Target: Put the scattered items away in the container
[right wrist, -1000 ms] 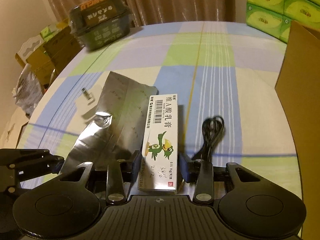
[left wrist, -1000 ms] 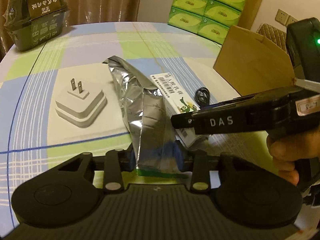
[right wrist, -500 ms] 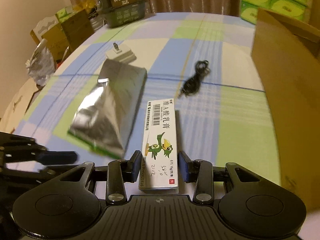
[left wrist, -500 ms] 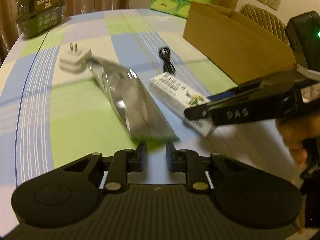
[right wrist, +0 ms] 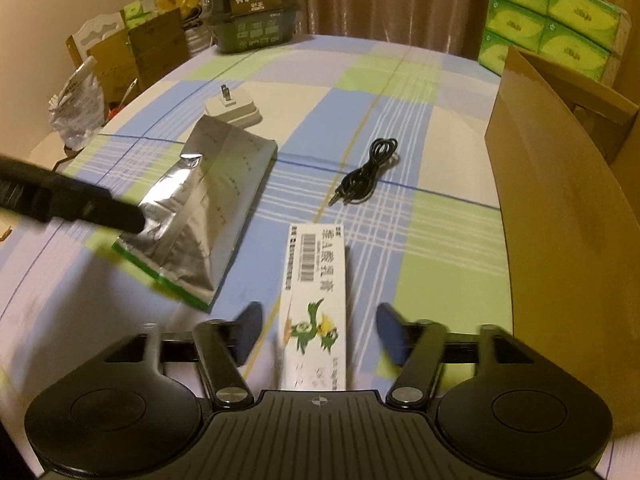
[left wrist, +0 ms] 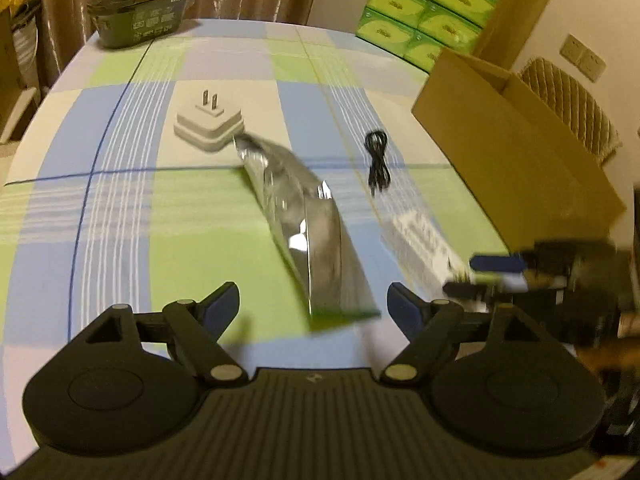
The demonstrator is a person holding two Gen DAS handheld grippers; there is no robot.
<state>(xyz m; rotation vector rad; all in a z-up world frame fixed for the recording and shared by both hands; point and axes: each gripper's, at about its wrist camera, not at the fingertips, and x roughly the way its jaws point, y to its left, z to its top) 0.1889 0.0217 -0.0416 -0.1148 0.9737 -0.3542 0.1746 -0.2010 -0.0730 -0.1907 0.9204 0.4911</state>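
While its jaws are opening, the left gripper tilts down over the checked tablecloth; the near end of the silver foil pouch lies between its blue pads, which stand clear of it on both sides. The right gripper is angled down likewise, its jaws also opening, with the long white ointment box lying between the fingers and touched by neither. That box bears a barcode, a column of Chinese characters and a green cartoon bird; some handwriting at its near end is too blurred to read. In the left wrist view the right gripper is a smeared dark shape at the right edge, with the person's hand behind it.

Farther out, a coiled black cable lies right of the pouch, and a white plug adapter sits prongs-up, touching the pouch's far end. The open cardboard box stands at the table's right side. At the far edge sits a dark green package marked "HONGLU", seen upside down. Beyond the table, stacked green tissue packs rest against the wall.
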